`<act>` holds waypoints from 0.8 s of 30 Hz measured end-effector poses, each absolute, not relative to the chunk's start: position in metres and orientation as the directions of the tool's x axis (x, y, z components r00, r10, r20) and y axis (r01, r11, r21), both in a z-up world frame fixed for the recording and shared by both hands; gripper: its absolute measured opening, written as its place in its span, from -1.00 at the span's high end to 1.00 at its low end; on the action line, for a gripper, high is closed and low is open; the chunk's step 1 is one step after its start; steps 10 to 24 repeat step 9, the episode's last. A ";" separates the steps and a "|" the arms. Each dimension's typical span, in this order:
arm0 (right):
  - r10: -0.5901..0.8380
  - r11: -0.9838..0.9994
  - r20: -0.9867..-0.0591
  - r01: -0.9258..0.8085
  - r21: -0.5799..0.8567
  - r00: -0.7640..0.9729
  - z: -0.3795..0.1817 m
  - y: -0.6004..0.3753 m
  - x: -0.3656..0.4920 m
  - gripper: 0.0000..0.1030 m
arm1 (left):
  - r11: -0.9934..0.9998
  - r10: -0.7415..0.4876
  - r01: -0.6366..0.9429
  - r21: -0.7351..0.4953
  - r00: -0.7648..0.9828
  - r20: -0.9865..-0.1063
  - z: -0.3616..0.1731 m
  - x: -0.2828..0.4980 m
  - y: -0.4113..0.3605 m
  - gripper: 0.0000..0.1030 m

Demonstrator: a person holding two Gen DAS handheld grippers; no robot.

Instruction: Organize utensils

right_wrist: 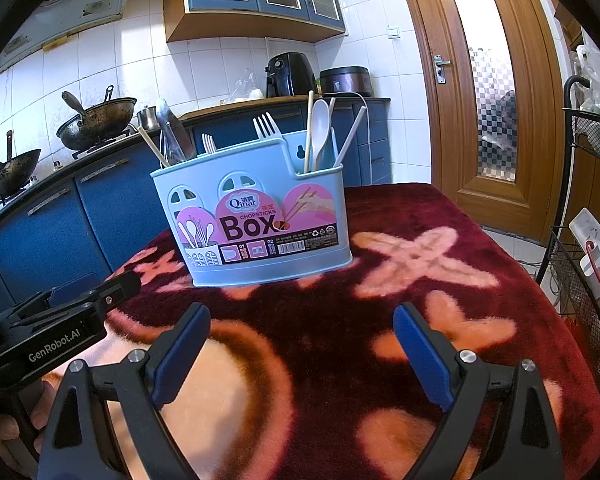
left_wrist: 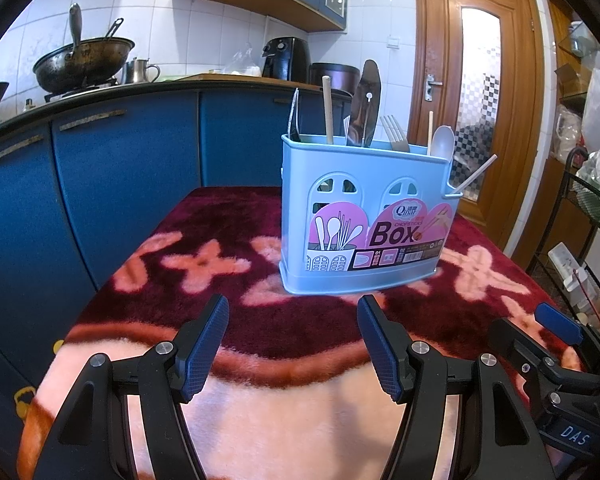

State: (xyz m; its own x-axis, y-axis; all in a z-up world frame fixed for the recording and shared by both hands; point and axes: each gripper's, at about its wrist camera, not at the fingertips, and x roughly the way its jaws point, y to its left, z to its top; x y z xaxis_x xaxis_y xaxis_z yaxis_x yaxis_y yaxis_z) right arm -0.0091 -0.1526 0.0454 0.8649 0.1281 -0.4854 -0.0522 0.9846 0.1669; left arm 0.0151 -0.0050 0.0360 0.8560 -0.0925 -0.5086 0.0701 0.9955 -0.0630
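A light blue utensil box (left_wrist: 364, 216) with a pink "Box" label stands on the red flowered blanket (left_wrist: 220, 320); it also shows in the right wrist view (right_wrist: 256, 216). It holds a metal spatula (left_wrist: 365, 112), forks (left_wrist: 396, 132), a white spoon (left_wrist: 444, 142) and chopsticks (left_wrist: 328, 110). My left gripper (left_wrist: 294, 344) is open and empty, short of the box. My right gripper (right_wrist: 302, 354) is open and empty, also short of the box. The right gripper appears at the lower right of the left wrist view (left_wrist: 560, 344); the left gripper appears at the lower left of the right wrist view (right_wrist: 60, 320).
Blue kitchen cabinets (left_wrist: 120, 168) stand behind the table, with woks (left_wrist: 84, 62) and an air fryer (left_wrist: 286, 58) on the counter. A wooden door (left_wrist: 476, 92) is at the back right. A black wire rack (right_wrist: 592, 216) stands close to the table's right edge.
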 end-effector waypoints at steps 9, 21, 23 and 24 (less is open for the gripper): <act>0.127 0.985 -0.486 -0.051 0.167 0.865 0.045 -0.153 -0.009 -0.84 | 0.995 -0.095 0.071 -0.066 0.854 -0.512 0.037 0.014 -0.006 -0.32; 0.127 0.985 -0.486 -0.051 0.167 0.865 0.045 -0.153 -0.009 -0.84 | 0.995 -0.095 0.071 -0.066 0.854 -0.512 0.037 0.014 -0.006 -0.32; 0.127 0.985 -0.486 -0.051 0.167 0.865 0.045 -0.153 -0.009 -0.84 | 0.995 -0.095 0.071 -0.066 0.854 -0.512 0.037 0.014 -0.006 -0.32; 0.127 0.985 -0.486 -0.051 0.167 0.865 0.045 -0.153 -0.009 -0.84 | 0.995 -0.095 0.071 -0.066 0.854 -0.512 0.037 0.014 -0.006 -0.32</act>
